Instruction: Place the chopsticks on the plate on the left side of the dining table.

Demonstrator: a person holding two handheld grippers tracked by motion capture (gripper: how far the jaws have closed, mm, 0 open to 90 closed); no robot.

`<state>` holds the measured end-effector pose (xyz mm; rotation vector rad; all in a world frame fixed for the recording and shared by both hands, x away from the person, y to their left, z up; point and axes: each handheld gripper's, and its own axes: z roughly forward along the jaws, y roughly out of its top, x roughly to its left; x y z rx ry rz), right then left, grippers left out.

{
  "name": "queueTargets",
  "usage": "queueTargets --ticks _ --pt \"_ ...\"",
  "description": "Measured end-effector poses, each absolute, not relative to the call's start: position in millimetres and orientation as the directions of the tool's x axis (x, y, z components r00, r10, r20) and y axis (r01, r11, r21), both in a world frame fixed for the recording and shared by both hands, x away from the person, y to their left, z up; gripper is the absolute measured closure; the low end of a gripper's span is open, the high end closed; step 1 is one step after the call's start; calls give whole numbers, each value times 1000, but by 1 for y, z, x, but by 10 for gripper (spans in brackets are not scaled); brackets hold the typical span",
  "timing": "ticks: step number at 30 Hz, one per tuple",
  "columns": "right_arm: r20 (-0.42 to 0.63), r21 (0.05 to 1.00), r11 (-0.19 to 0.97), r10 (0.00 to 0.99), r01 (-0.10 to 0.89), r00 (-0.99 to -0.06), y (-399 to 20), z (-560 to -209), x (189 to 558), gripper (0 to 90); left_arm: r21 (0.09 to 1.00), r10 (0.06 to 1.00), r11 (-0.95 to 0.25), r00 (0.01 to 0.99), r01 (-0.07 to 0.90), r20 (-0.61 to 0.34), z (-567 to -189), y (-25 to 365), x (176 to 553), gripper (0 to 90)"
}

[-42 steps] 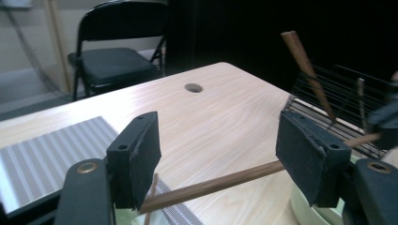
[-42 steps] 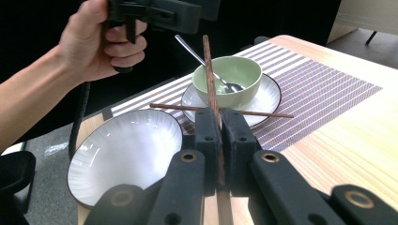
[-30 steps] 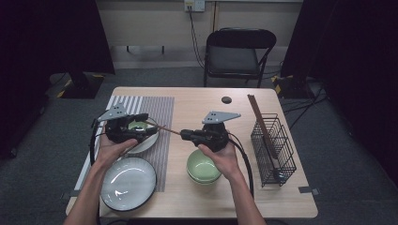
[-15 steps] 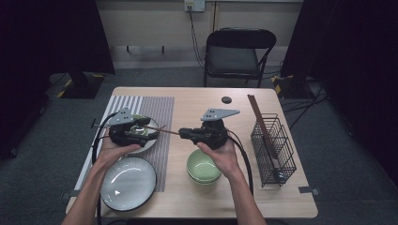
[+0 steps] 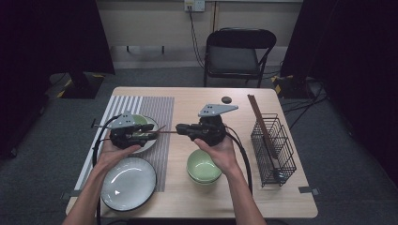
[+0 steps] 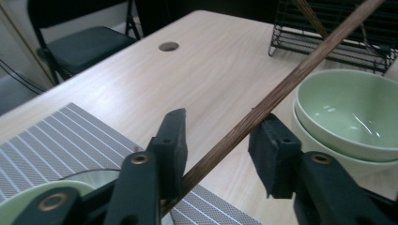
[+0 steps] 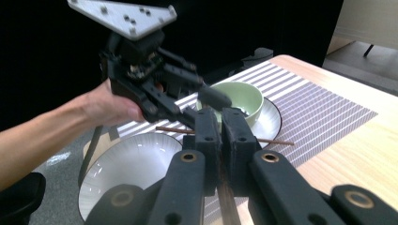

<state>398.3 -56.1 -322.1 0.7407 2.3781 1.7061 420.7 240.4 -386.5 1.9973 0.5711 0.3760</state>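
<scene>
Wooden chopstick [image 5: 168, 132] held level above the table [image 5: 197, 98], pinched tight in right gripper [image 5: 180, 127]. Left gripper [image 5: 154, 136] jaws just been closing around its other end, gap remaining.

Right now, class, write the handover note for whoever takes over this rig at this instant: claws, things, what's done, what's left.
Right claw: shut on the chopstick, held level above the table.
Left claw: open; its jaws have just been closing, with the chopstick between them, not yet clamped.
Things: stacked green bowls under the right hand; white plate front left; wire rack at the right.
Done: chopstick brought into the left claw's gap.
Left: clamp the left claw, then probably release the right.
</scene>
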Motion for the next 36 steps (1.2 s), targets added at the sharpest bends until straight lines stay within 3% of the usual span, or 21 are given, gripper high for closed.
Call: queueTargets --ticks 10,16,22,27,36 --pt "228 934 149 447 323 -865 -55 -308 412 864 876 472 -413 881 249 -28 -390 232 420 722" --pt "199 945 145 456 294 -867 -50 -295 420 856 878 412 -413 909 241 -56 -388 225 413 788" --pt "193 951 127 473 283 -860 -51 -289 429 725 884 344 -412 936 223 -76 -386 216 405 849" --pt "205 951 110 478 290 -854 -52 -292 430 563 909 329 -332 934 250 -137 -384 216 402 851" --pt "222 952 94 448 293 -866 -41 -313 419 547 936 351 -210 915 283 -198 -383 226 401 850"
